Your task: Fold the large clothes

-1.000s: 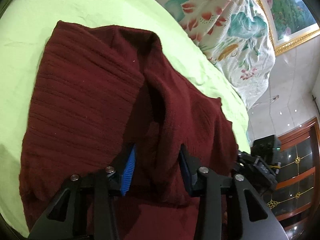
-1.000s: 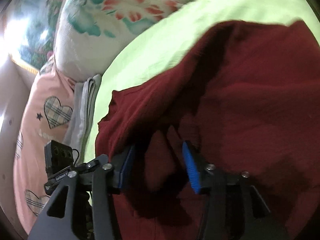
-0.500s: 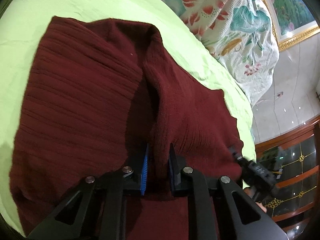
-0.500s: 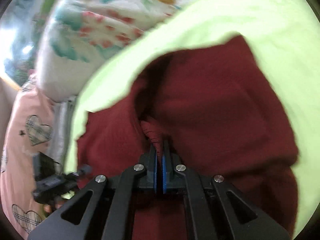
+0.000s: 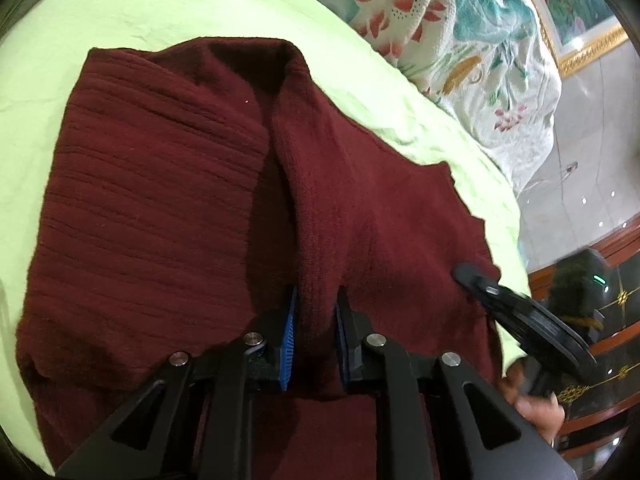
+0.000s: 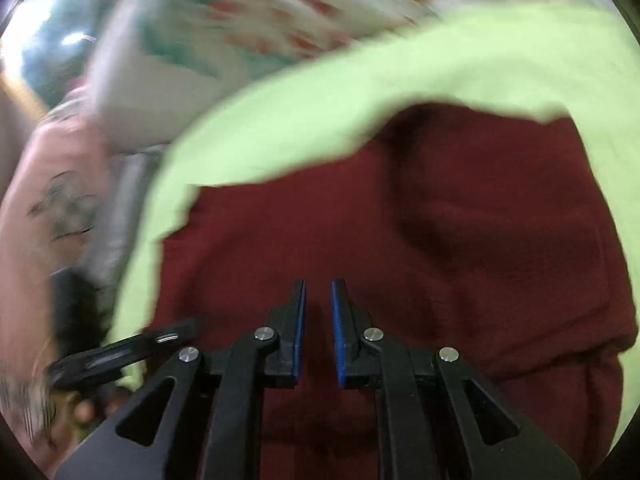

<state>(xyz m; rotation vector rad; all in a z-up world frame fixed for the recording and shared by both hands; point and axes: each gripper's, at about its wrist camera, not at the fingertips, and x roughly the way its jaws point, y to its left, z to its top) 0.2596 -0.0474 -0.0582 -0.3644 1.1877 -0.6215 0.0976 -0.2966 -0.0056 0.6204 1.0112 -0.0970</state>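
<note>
Lime-green bedsheet (image 5: pixel 100 20) covered the whole bed, with a big floral quilt (image 5: pixel 460 32) heaped along the far edge and, in the blurry right wrist view, a pink pillow (image 6: pixel 52 184) off to the side. Spread over most of the sheet was the maroon knit sweater (image 5: pixel 152 208), bunched into a raised ridge down the middle.

The left tongs (image 5: pixel 314 332) had just been closing, from loosely straddling that ridge a second back to pinching it, blue pads pressed into the knit on both sides. So that side looked locked in and ready to lift.

The right tongs (image 6: pixel 318 328) were the odd one. They'd snapped nearly together on a bit of fabric half a second before, then eased apart again, and in this frame there was a narrow gap between the pads with nothing in it, sweater just lying underneath. My guess is the right side slipped or let go, so the fold couldn't really start until it re-grabbed. From the left wrist view you could also spot the right tongs poking in at the sweater's edge.
</note>
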